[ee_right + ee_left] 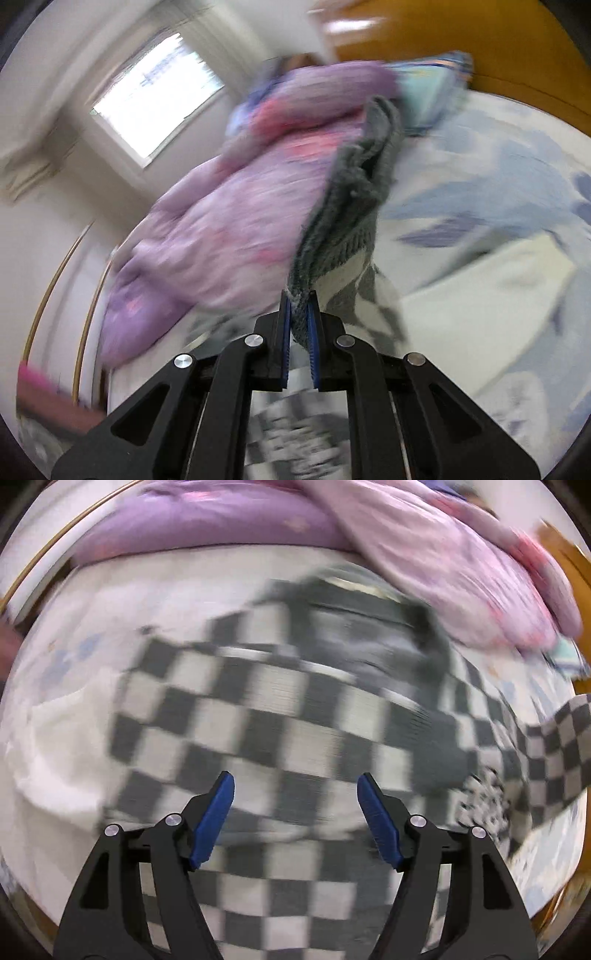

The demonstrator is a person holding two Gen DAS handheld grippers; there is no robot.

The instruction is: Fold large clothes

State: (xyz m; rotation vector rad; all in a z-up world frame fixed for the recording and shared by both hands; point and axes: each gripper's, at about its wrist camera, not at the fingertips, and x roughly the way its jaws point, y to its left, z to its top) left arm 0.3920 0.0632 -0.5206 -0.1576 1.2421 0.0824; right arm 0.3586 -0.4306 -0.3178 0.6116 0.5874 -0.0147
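Observation:
A grey-and-white checkered sweater (280,716) lies spread on a bed with a pale sheet (62,709). My left gripper (295,786) is open and empty, hovering just above the sweater's lower part, blue pads (218,819) wide apart. One checkered sleeve (554,746) stretches off to the right. In the right wrist view my right gripper (300,306) is shut on the sweater's grey ribbed edge (351,206), which is lifted up in front of the camera. Both views are motion-blurred.
A purple quilt (424,546) is bunched along the far side of the bed; it also shows in the right wrist view (229,221). A floral sheet (498,221) lies to the right. A window (155,99) and an orange-brown headboard (480,48) stand behind.

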